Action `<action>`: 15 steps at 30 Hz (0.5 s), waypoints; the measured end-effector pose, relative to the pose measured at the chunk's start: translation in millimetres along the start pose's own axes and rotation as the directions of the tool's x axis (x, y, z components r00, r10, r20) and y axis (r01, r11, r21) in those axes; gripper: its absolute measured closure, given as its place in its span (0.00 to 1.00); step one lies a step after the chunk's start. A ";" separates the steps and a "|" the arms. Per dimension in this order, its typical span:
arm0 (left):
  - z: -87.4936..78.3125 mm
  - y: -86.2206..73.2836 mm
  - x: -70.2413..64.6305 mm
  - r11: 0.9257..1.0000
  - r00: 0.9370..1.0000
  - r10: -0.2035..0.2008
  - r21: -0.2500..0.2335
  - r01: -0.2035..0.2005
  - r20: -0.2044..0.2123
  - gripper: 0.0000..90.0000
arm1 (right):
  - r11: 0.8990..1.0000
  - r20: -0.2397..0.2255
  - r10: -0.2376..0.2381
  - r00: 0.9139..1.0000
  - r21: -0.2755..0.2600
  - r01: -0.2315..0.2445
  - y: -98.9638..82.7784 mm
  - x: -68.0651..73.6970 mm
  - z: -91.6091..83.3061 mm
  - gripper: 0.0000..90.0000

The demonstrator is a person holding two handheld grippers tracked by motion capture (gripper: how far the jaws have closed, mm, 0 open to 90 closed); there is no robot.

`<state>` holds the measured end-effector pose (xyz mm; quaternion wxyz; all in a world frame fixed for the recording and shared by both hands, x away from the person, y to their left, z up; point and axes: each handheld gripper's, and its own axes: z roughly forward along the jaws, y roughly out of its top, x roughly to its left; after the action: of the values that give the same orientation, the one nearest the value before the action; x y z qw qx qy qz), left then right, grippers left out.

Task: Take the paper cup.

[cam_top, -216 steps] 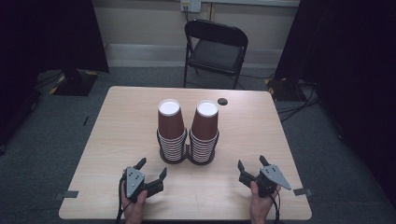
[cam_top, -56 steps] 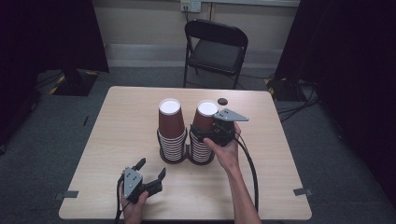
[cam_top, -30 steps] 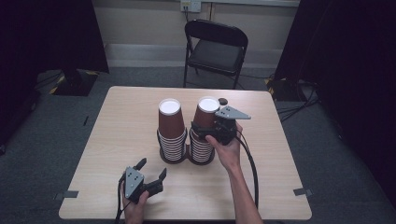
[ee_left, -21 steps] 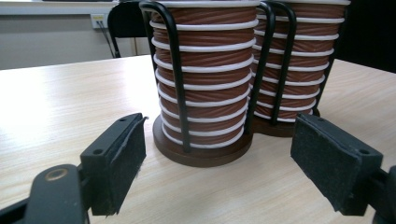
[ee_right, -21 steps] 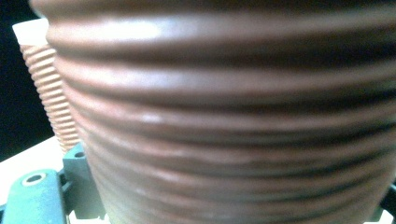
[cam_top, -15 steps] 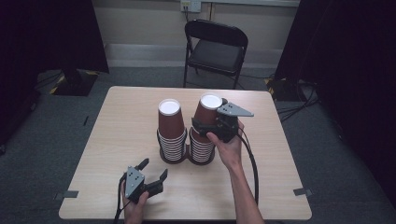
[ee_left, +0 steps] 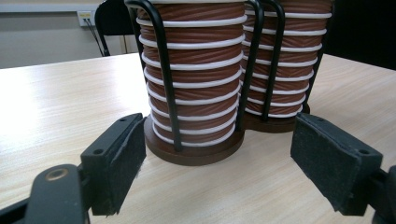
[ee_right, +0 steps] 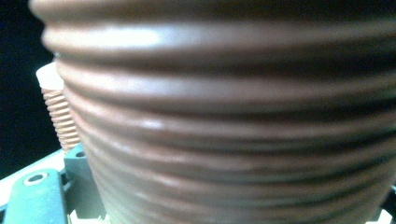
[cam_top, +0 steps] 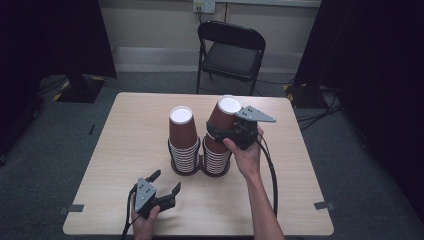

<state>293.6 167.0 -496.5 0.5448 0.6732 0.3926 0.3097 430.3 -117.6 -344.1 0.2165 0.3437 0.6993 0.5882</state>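
Two stacks of brown ribbed paper cups stand in a black wire holder (cam_top: pixel 186 169) mid-table: the left stack (cam_top: pixel 183 145) and the right stack (cam_top: pixel 216 157). My right gripper (cam_top: pixel 216 131) is shut on the top cup (cam_top: pixel 225 112) of the right stack, which is raised and tilted to the right. In the right gripper view that cup (ee_right: pixel 233 116) is close up and blurred, with the other stack (ee_right: pixel 58 112) behind it at left. My left gripper (cam_top: pixel 165 180) rests open near the table's front edge. Its pads (ee_left: pixel 116 163) point at the holder's base (ee_left: pixel 191 154).
A black folding chair (cam_top: pixel 230 52) stands behind the light wooden table (cam_top: pixel 125 130). The table's front edge lies just behind my left hand. A cable (cam_top: pixel 272 175) trails along my right forearm. Grey carpet and dark curtains surround the table.
My right gripper has lifted the top cup a little higher off the right stack and tipped it to the right. The left gripper has stayed where it was.
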 end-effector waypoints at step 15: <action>-1.1 -0.4 0.8 1.000 1.000 0.000 -0.009 0.000 0.004 0.21 | 0.999 -0.021 0.029 0.999 -0.044 -0.030 13.4 1.8 -7.2 0.13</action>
<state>293.1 168.3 -496.7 0.5488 0.6712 0.3901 0.3101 427.0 -120.2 -329.4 0.2084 0.3431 0.6831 0.6101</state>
